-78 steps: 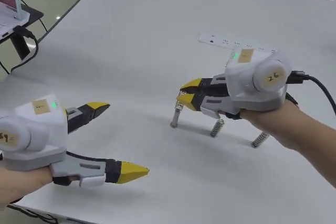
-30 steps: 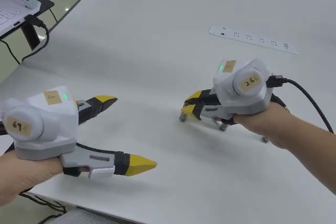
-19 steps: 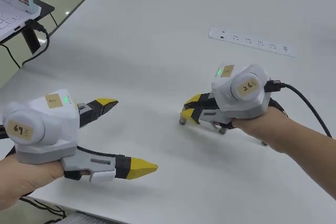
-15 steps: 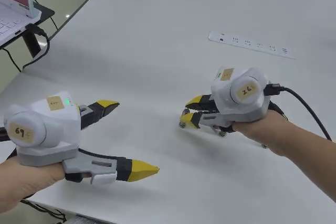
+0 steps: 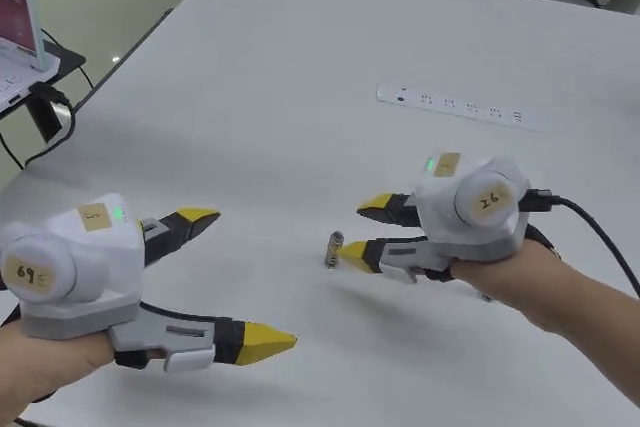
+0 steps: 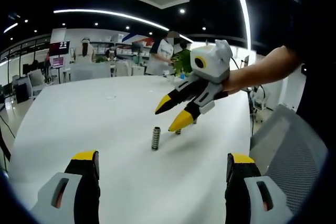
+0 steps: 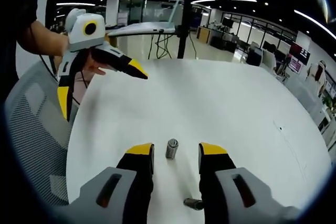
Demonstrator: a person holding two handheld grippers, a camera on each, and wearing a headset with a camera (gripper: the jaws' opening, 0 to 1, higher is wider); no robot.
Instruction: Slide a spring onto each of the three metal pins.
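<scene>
Okay, nearest first: left gripper (image 5: 230, 282) at the near-left of the white table (image 5: 250, 97), held in the left hand (image 5: 40, 367). Jaws spread wide over bare tabletop, yellow tips aimed right and away. Same wide spread in the left gripper view, both tips low at the bottom, well apart.

Next out, pin (image 5: 334, 249) standing on the table about mid-width, between the two grippers but much closer to the right one. Long axis vertical, top pointing straight up, base on the tabletop. Spring (image 6: 156, 138) coiled around it, coil axis along the pin, upright too, covering most of the visible length.

Just beside the pin, right gripper (image 5: 362, 230), held from the right by the right hand (image 5: 510, 272), black cable (image 5: 590, 222) trailing off its back. Jaws parted to a modest gap, holding nothing. Lower yellow tip just beside the pin, seemingly not touching. From the right gripper view, pin upright just past the tips, lined up with the gap. Second small pin (image 7: 193, 203) lower in that gap, nearer the camera, orientation hard to tell.

Farther back, white power strip (image 5: 460, 107) lying flat, well apart from the pin, long side running left to right. Far left, off the table, edge of a laptop (image 5: 10, 7).
</scene>
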